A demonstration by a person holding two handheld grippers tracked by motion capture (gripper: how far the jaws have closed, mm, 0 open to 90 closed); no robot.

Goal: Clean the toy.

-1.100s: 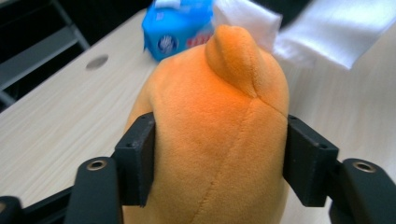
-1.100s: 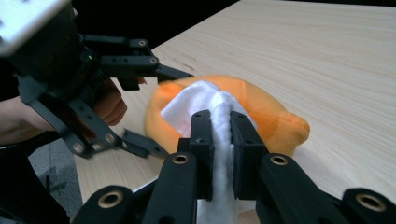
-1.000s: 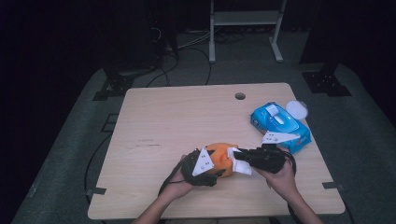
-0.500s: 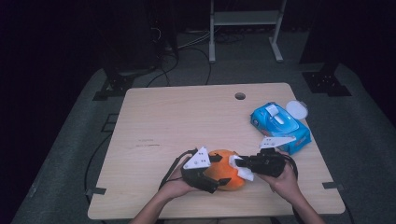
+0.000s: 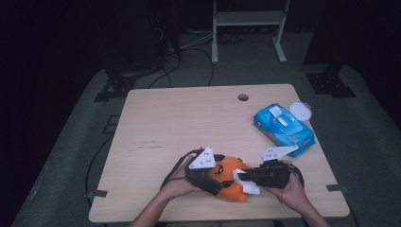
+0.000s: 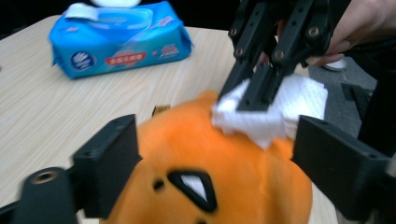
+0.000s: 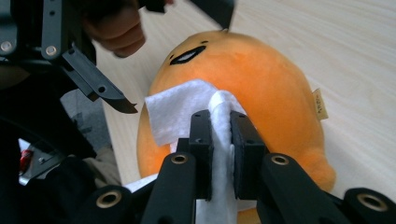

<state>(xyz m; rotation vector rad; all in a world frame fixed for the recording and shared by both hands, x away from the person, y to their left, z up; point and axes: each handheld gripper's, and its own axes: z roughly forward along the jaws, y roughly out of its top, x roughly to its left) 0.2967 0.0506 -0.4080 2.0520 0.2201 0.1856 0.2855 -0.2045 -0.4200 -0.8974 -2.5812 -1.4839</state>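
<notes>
An orange plush toy [image 5: 230,178] is seen lying on the wooden table [image 5: 189,118], close to its near edge and between the two hands. A dark eye patch with a white centre is shown on its face in the left gripper view, and a small fabric tag is seen on its side in the right gripper view.

A folded white wipe [image 7: 187,109] is pressed against the toy's upper surface. The wipe is pinched by the right gripper [image 7: 220,135], whose two black jaws are drawn nearly together, with only the folded tissue between them. In the left gripper view the same wipe [image 6: 275,109] is seen resting on the toy's top, clamped by the right gripper from above.

The toy is flanked by the left gripper [image 6: 215,154], whose jaws are spread wide, one on each side of the orange body. Contact appears to be made on both sides, though the picture is blurred and a firm squeeze cannot be confirmed.

A blue pack of wet wipes [image 5: 283,125] is seen well apart from the toy, towards the table's far right, with its round white lid flipped open.
</notes>
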